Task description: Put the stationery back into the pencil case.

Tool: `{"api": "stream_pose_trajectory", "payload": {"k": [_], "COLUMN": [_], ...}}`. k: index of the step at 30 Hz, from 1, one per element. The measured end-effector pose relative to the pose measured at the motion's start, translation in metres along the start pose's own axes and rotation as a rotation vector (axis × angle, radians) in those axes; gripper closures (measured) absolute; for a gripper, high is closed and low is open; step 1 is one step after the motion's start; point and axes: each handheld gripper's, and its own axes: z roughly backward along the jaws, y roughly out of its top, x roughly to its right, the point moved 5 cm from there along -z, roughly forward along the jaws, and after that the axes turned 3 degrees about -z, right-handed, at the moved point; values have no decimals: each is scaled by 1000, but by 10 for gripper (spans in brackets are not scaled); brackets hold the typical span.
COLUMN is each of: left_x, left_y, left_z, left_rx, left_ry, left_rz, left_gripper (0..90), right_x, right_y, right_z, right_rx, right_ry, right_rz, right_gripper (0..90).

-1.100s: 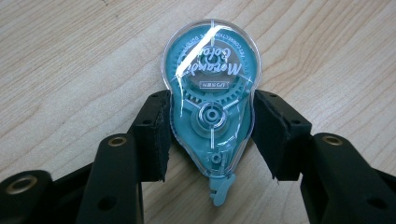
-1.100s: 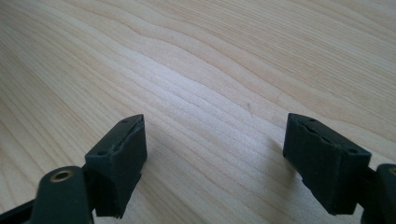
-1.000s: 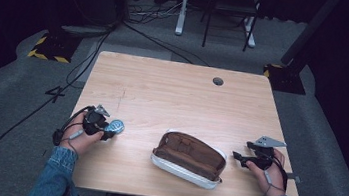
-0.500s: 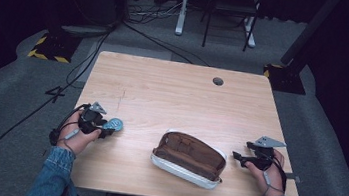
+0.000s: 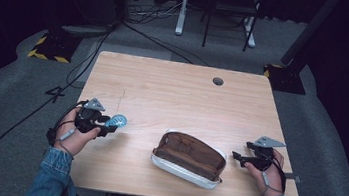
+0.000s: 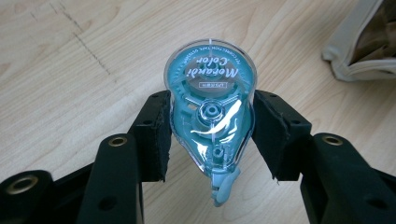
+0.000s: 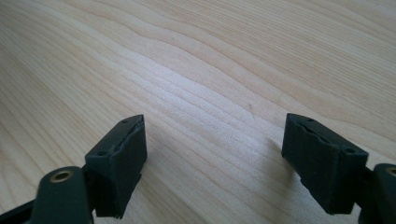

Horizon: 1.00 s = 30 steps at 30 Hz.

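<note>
A teal, see-through correction tape dispenser sits clamped between the two black pads of my left gripper, which is shut on it and holds it above the wooden table. From above, the dispenser pokes out of the left gripper near the table's left edge. An open pencil case with a brown lining and a pale shell lies at the front middle. My right gripper rests low at the front right, just right of the case; its jaws stand wide open over bare wood.
The wooden table has a round cable hole at the back right. A corner of the pencil case appears at the upper right of the left gripper view. Cables and stand legs lie on the floor beyond the table.
My left hand has lifted the tape dispenser off the table and drifted slightly left. The right hand and the pencil case have stayed put.
</note>
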Motion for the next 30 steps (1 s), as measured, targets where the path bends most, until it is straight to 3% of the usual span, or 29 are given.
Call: {"api": "stream_pose_trajectory", "payload": {"k": [6, 10, 16, 30], "left_x": [11, 16, 27, 59], "left_y": [8, 12, 20, 43], "left_z": [9, 15, 22, 31], "left_rx": [32, 41, 69, 109], "left_ry": [-24, -29, -42, -76], "left_rz": [4, -20, -26, -93], "left_gripper": [491, 491, 491, 491], "right_x": [0, 0, 0, 0], "right_y": [0, 0, 0, 0], "right_z": [0, 0, 0, 0], "right_rx": [0, 0, 0, 0], "right_ry": [0, 0, 0, 1], "right_rz": [0, 0, 2, 1], "right_gripper": [224, 224, 225, 225]}}
